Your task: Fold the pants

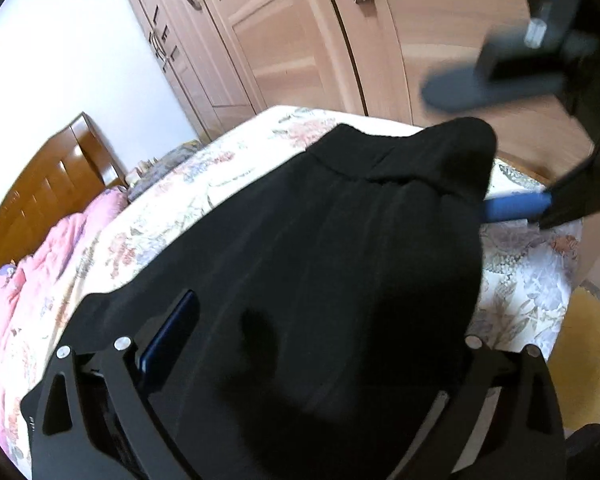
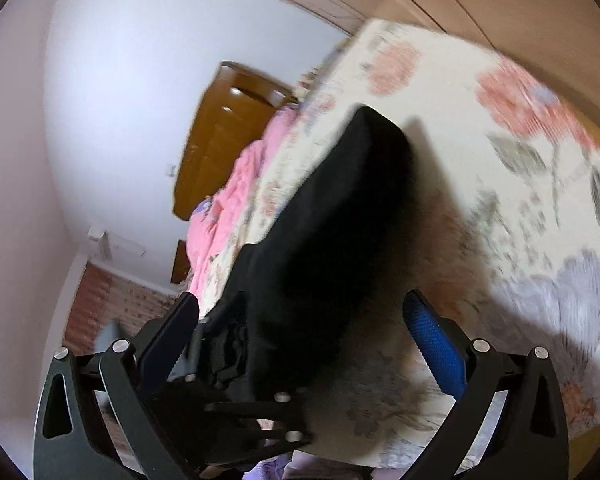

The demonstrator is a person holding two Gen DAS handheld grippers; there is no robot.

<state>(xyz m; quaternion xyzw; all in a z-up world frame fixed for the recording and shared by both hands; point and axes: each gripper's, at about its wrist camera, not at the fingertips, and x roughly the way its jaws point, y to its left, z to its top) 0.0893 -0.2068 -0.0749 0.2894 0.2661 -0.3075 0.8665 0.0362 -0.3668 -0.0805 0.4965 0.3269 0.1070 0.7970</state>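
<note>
The black pants lie on the floral bedspread, spreading forward from between the left tongs' fingers; cloth covers the right finger, so whether these tongs grasp it cannot be told. The right tongs stand released, fingers well apart, just beside the pants' edge; in the left wrist view one blue pad touches the waist end. A pink quilt and a wooden headboard lie to the left, a wardrobe ahead.

Black angular left gripper, right gripper, blue ribbed pads, silver screws
</note>
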